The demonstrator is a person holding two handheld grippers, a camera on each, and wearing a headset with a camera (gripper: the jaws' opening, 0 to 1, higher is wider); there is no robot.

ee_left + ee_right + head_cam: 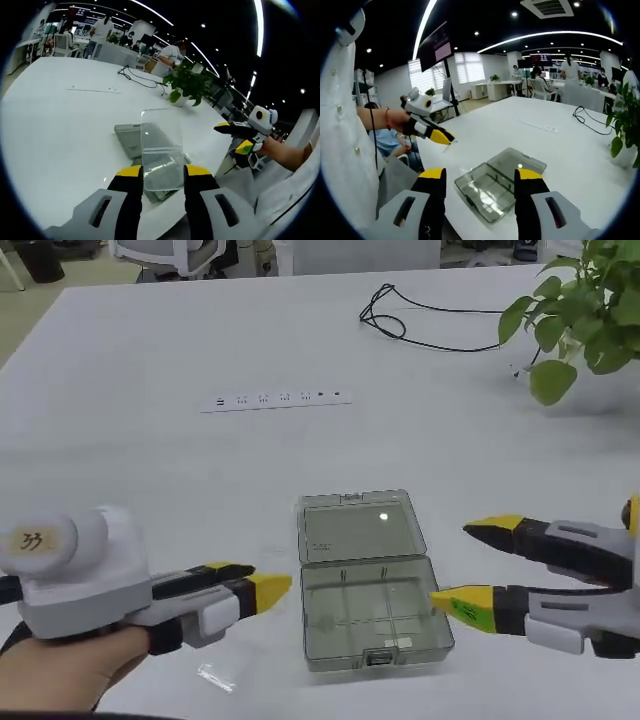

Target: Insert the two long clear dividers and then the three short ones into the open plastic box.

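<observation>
The open clear plastic box (372, 617) lies near the table's front edge, its lid (358, 526) folded back flat. Faint lines inside it look like dividers, but I cannot tell how many. My left gripper (262, 580), just left of the box, is shut on a clear divider (161, 150) that stands upright between its jaws. My right gripper (465, 562) hovers at the box's right side, open and holding nothing. From the right gripper view, the box (490, 187) lies beyond the open right gripper (481, 175). Another small clear piece (215, 676) lies on the table near the left hand.
A white power strip (275, 399) lies mid-table. A black cable (400, 322) loops at the back, and a potted plant (585, 310) stands at the back right. Several people sit at desks in the background (170, 52).
</observation>
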